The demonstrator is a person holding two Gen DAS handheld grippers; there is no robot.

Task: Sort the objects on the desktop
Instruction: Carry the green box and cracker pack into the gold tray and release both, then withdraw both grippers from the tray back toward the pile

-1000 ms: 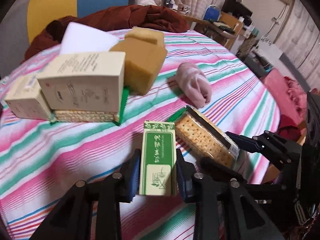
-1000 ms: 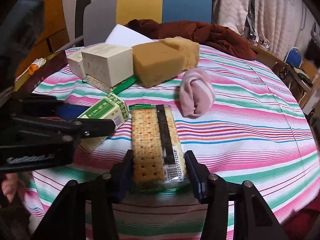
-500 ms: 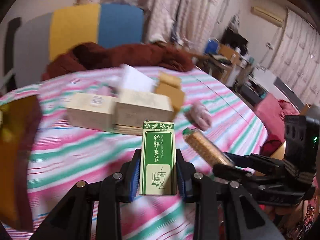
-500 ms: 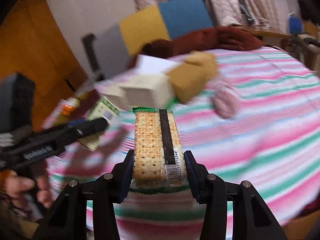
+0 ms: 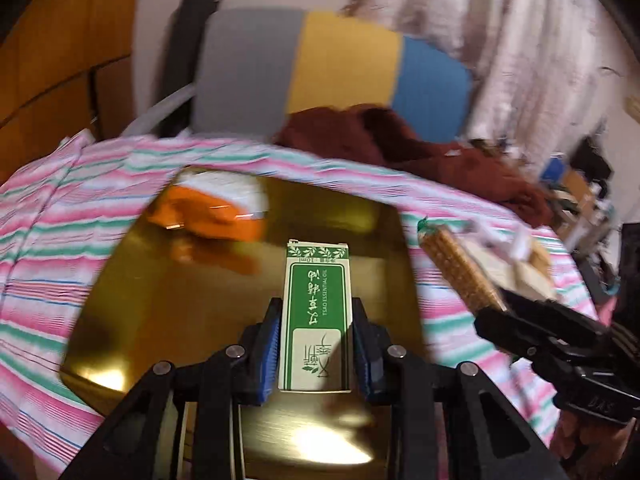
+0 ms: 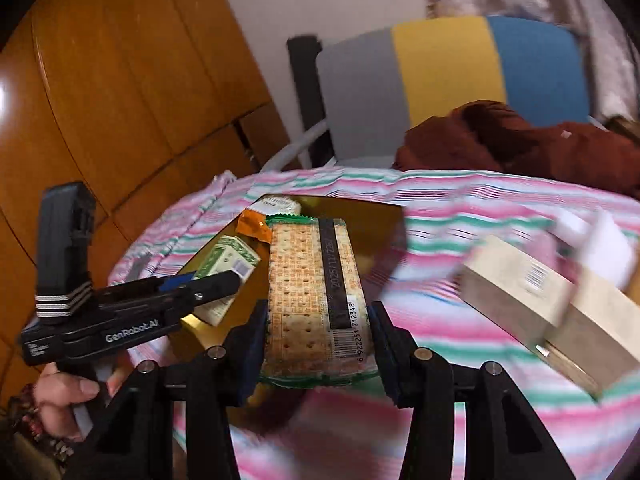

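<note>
The left tool (image 5: 316, 344) is clamping a green-and-white cardboard essential-oil box (image 5: 316, 316) and holding it above a shiny gold rectangular tray (image 5: 168, 320) on the pink-and-green striped worktop (image 5: 52, 216). The right tool (image 6: 318, 344) is gripping a clear-wrapped packet of square crackers (image 6: 312, 292) near the tray's edge. An orange snack packet (image 5: 208, 216) is lying in the tray.

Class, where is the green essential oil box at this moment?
In the left wrist view, the green essential oil box is clamped in the left gripper above the gold tray, near the orange packet.
</note>
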